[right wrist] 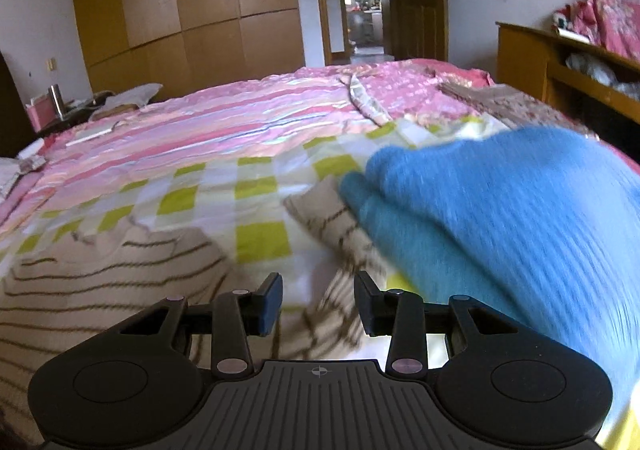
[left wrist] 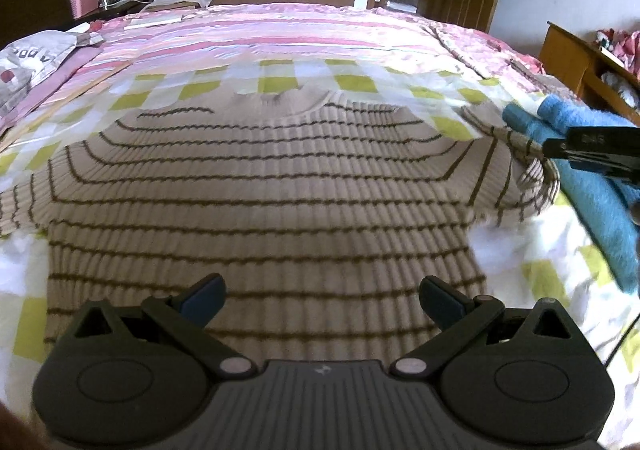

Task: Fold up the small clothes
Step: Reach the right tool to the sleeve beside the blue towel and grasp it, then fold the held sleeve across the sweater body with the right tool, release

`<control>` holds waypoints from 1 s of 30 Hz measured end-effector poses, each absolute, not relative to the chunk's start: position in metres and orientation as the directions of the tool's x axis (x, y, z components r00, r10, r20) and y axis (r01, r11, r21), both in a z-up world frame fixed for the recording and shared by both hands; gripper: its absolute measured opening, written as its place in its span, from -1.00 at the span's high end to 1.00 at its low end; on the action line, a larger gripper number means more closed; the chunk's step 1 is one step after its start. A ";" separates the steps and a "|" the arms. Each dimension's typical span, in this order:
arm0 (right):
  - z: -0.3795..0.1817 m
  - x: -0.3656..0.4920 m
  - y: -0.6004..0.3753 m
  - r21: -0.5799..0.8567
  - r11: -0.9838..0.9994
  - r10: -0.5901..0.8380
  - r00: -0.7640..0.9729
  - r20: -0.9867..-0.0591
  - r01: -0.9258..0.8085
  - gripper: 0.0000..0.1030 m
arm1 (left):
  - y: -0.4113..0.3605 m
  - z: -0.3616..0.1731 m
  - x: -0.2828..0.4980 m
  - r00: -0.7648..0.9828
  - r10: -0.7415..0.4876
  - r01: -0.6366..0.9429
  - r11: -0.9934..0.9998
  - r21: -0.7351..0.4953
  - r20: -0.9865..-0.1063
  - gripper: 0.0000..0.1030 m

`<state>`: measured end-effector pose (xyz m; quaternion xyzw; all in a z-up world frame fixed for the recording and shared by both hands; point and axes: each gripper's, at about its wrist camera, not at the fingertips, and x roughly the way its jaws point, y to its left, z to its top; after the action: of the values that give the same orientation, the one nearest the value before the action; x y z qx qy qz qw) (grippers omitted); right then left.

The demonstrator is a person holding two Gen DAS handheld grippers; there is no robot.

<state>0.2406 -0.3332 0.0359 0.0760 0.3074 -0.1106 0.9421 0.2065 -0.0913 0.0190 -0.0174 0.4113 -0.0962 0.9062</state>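
Two tongs were mine, one in each hand. My left tongs [left wrist: 322,300] stood wide over the bottom of the striped sweater [left wrist: 256,186], gripping nothing. That tan sweater lay flat on the checked sheet [left wrist: 356,82] on the bed [left wrist: 280,34]. My right tongs [right wrist: 319,304] stood partly apart by its sleeve [right wrist: 332,218], which was bunched up beside the blue sweater [right wrist: 520,218] (blurry, so I could not tell if the sleeve sat between the tongs).
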 end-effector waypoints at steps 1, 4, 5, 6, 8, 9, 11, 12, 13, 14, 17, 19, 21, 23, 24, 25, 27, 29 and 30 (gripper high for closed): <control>0.036 0.249 -0.336 0.067 0.965 -0.163 0.785 -0.597 0.252 0.28 | -0.093 0.019 0.209 0.645 -0.191 0.158 0.981 -0.116 -0.740 -1.00; 0.033 0.269 -0.341 0.050 0.968 -0.165 0.777 -0.607 0.245 0.28 | -0.095 0.019 0.218 0.648 -0.192 0.146 0.981 -0.127 -0.737 -1.00; 0.031 0.279 -0.344 0.041 0.969 -0.168 0.772 -0.612 0.243 0.28 | -0.095 0.019 0.221 0.649 -0.191 0.140 0.981 -0.131 -0.737 -1.00; 0.029 0.286 -0.345 0.027 0.970 -0.175 0.766 -0.619 0.243 0.28 | -0.095 0.019 0.222 0.650 -0.190 0.136 0.982 -0.134 -0.735 -1.00; 0.024 0.301 -0.347 -0.002 0.973 -0.178 0.749 -0.638 0.229 0.28 | -0.094 0.018 0.226 0.654 -0.189 0.126 0.982 -0.141 -0.732 -1.00; 0.021 0.307 -0.346 -0.021 0.976 -0.180 0.743 -0.645 0.219 0.28 | -0.094 0.018 0.228 0.656 -0.189 0.123 0.982 -0.143 -0.731 -1.00; 0.015 0.319 -0.345 -0.068 0.977 -0.195 0.727 -0.658 0.201 0.28 | -0.094 0.016 0.232 0.656 -0.185 0.119 0.983 -0.141 -0.732 -1.00; 0.013 0.325 -0.344 -0.088 0.976 -0.205 0.718 -0.665 0.197 0.30 | -0.094 0.014 0.233 0.655 -0.183 0.119 0.983 -0.139 -0.734 -1.00; 0.009 0.330 -0.344 -0.111 0.974 -0.218 0.706 -0.673 0.196 0.31 | -0.094 0.013 0.234 0.652 -0.182 0.118 0.983 -0.138 -0.736 -1.00; 0.004 0.335 -0.344 -0.142 0.971 -0.238 0.692 -0.682 0.193 0.32 | -0.093 0.011 0.234 0.650 -0.181 0.117 0.984 -0.137 -0.738 -1.00; -0.005 0.342 -0.347 -0.196 0.961 -0.277 0.659 -0.699 0.197 0.74 | -0.090 0.007 0.234 0.643 -0.176 0.114 0.984 -0.133 -0.746 -1.00; -0.002 0.339 -0.351 -0.167 0.962 -0.269 0.664 -0.698 0.214 0.86 | -0.087 0.006 0.232 0.640 -0.172 0.112 0.985 -0.131 -0.748 -1.00; 0.007 0.333 -0.357 -0.086 0.969 -0.223 0.682 -0.696 0.229 0.89 | -0.082 0.005 0.230 0.639 -0.169 0.108 0.986 -0.130 -0.750 -1.00; 0.022 0.322 -0.362 0.032 0.971 -0.150 0.712 -0.686 0.235 0.89 | -0.078 0.006 0.227 0.640 -0.167 0.106 0.986 -0.129 -0.750 -1.00; 0.030 0.318 -0.363 0.079 0.969 -0.119 0.727 -0.677 0.232 0.89 | -0.075 0.007 0.225 0.643 -0.166 0.105 0.986 -0.128 -0.747 -1.00; 0.038 0.313 -0.362 0.125 0.966 -0.086 0.741 -0.666 0.225 0.89 | -0.073 0.009 0.223 0.647 -0.164 0.104 0.986 -0.127 -0.745 -1.00; 0.057 0.302 -0.358 0.220 0.956 -0.012 0.773 -0.634 0.195 0.89 | -0.066 0.013 0.218 0.656 -0.163 0.103 0.987 -0.127 -0.737 -1.00; 0.074 0.292 -0.348 0.291 0.945 0.057 0.800 -0.598 0.150 0.89 | -0.058 0.017 0.214 0.665 -0.160 0.097 0.987 -0.128 -0.729 -1.00; 0.083 0.288 -0.339 0.316 0.941 0.091 0.811 -0.578 0.120 0.89 | -0.053 0.019 0.211 0.669 -0.159 0.091 0.987 -0.132 -0.726 -1.00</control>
<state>0.2877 -0.3391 0.0830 0.1714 0.3076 -0.0076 0.9359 0.2109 -0.0530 0.0189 -0.0422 0.4008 -0.0685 0.9126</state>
